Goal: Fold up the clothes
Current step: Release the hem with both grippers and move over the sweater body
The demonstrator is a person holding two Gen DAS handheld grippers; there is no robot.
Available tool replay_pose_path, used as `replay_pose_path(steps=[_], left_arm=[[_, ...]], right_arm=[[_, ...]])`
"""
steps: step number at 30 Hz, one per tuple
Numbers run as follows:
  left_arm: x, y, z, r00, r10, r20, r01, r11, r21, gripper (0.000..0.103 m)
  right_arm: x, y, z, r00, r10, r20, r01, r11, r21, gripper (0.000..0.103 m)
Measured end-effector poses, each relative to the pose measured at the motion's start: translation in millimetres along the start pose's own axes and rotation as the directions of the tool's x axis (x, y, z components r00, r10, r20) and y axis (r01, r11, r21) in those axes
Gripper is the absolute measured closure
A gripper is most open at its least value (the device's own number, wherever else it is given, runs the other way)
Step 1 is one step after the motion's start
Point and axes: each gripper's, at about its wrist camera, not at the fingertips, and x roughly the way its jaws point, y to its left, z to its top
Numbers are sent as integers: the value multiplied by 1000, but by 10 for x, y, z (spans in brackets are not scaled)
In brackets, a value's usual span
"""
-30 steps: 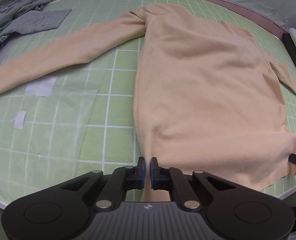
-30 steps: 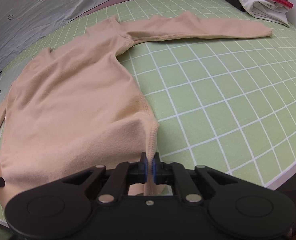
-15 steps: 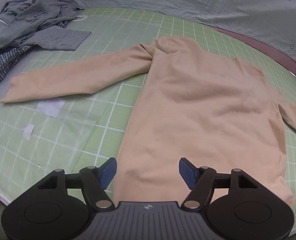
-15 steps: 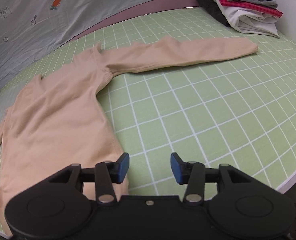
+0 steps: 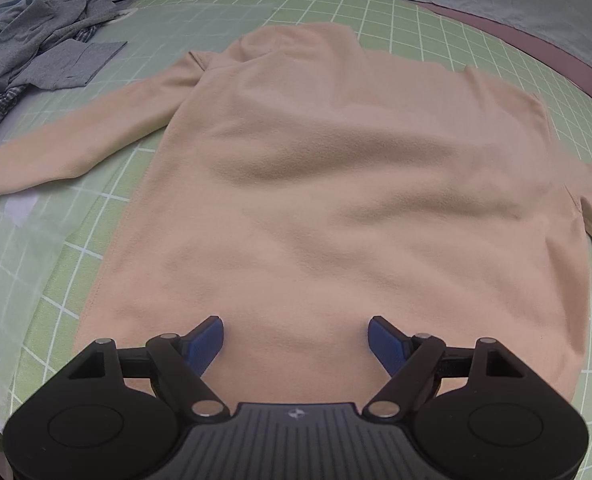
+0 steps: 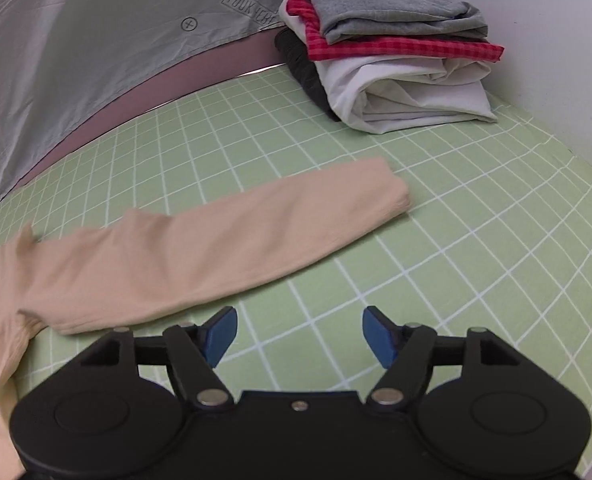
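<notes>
Sweater [image 5: 336, 200] lies flat; bare mat [image 6: 476, 248] beyond its sleeve cuff [image 6: 392, 196].

The left hand-held gripper [image 5: 295, 338] and the right hand-held gripper [image 6: 299, 334] tilt downward, jaws opening, nothing gripped.

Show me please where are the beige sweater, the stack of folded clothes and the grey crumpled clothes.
beige sweater [image 5: 356, 200], left wrist view, middle of its body.
stack of folded clothes [image 6: 396, 60], right wrist view, red checked layer.
grey crumpled clothes [image 5: 40, 36], left wrist view, top of pile.
</notes>
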Motion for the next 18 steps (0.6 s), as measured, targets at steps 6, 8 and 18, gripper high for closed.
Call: replay_pose_path(steps=[6, 8, 18], left_arm=[[86, -73, 127, 997, 52, -50, -53, 998, -26, 8], [96, -76, 145, 996, 67, -66, -69, 997, -25, 5], [99, -114, 127, 993, 90, -75, -93, 995, -33, 0]], right_arm=[[496, -389, 487, 996, -81, 25, 80, 995, 56, 33], [636, -464, 609, 995, -98, 25, 96, 993, 68, 32], [776, -415, 667, 998, -46, 48, 48, 998, -42, 89]])
